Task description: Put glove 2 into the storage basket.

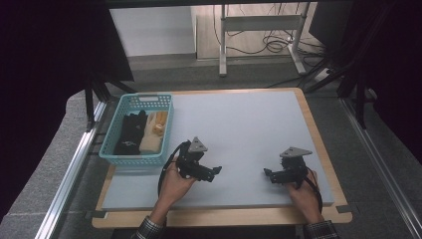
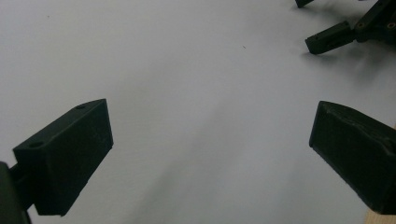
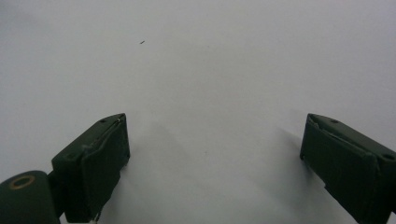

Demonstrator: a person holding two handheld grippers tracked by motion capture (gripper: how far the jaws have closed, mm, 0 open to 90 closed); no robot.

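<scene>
While both the left gripper (image 1: 217,171) and the right gripper (image 1: 267,174) rested on the bare counter (image 1: 249,124) with jaws wide apart and empty, the nearer left one seemed best placed to reach the gloves (image 1: 142,132) lying in the turquoise basket (image 1: 112,137) at the counter's left edge.

**Three cameras, one grey mat**

The high view looks forward and down from the person's side, taking in the whole table (image 1: 318,149) from some way off. Each gripper view rides low and close, looking along its own jaws. All three share the pale grey mat (image 1: 244,129); the left gripper view also catches the right gripper (image 2: 348,30).
</scene>
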